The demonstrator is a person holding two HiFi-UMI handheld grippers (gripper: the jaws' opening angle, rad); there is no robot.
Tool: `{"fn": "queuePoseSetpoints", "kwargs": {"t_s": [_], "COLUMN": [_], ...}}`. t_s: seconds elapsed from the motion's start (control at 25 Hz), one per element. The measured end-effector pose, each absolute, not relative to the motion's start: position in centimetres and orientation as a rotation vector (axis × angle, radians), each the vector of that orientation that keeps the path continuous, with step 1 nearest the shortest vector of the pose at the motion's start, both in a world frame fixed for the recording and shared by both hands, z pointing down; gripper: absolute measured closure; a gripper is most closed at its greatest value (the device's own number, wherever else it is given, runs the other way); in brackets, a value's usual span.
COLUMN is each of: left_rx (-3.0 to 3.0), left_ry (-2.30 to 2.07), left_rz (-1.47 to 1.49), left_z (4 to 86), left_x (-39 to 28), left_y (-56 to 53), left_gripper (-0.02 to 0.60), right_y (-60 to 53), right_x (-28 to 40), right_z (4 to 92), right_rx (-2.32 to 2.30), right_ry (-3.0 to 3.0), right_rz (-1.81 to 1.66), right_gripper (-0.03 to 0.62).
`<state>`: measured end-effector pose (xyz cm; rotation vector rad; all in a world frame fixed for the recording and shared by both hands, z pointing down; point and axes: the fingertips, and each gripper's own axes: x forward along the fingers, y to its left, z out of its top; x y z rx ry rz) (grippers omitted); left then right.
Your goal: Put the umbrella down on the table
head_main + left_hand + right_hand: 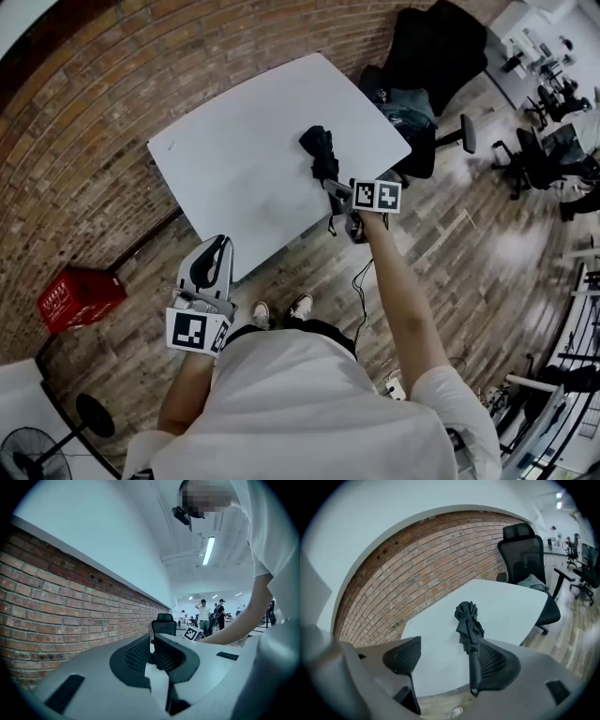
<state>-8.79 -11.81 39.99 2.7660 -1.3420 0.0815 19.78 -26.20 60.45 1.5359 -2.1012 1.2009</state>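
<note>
From the head view, the white counter [234, 169] stood in front of a brick wall [84, 103]. The folded black umbrella [322, 155] lay flat on the counter, near the edge on the person's right side. The right gripper [345, 206] was held out at that edge, just beside the umbrella's handle end. The left gripper [211, 258] was held low and close to the person's body, off the counter and well apart from the umbrella. A red crate [80, 295] sat on the wood floor to the left. A black chair [436, 47] stood past the far corner of the counter.

In the left gripper view, the left gripper [152, 641] had its jaws pressed close together, with nothing between them. It pointed up along the brick wall [56, 606]. The black chair [164, 623] showed far behind the jaws.

In the right gripper view, the right gripper [446, 648] had its jaws spread wide and was not pinching anything. The umbrella [468, 620] lay on the counter [506, 602] ahead. Its thin handle end ran down right along the inside of the right-hand jaw. It may have touched that jaw, but this was hard to tell. The other jaw was well apart from it. The black chair [522, 550] stood at the far right of the counter, by the brick wall [431, 559].
</note>
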Motion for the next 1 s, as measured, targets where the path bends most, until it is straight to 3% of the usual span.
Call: {"fn": "queuePoseSetpoints", "kwargs": {"t_s": [0.16,0.36,0.48,0.76,1.0], "left_rx": [2.813,2.845,2.854,2.847,2.873], "left_ry": [-1.268,-1.210,-1.197,-1.220,-1.238], "left_rz": [0.056,0.058,0.065,0.060,0.021], "left_z": [39.7,39.8,39.9,39.5,38.6], "left_x": [-7.7,-7.6,-8.2,-10.6,-11.5], "left_y": [-11.7,-11.1,-10.7,-10.8,-11.4], "left_gripper": [0.535,0.535,0.535,0.535,0.535], "right_y": [-22.9,-19.2,-17.0,-13.6,-11.8], "right_x": [21.2,21.9,22.8,26.9,27.9], "right_z": [59.3,60.3,60.2,53.4,41.6], "right_rx": [1.665,1.781,1.875,2.130,2.215], "right_ry": [-2.153,-2.129,-2.097,-2.163,-2.304], "right_rz": [1.274,1.334,1.315,1.123,0.690], "right_gripper": [0.357,0.419,0.557,0.574,0.574]}}
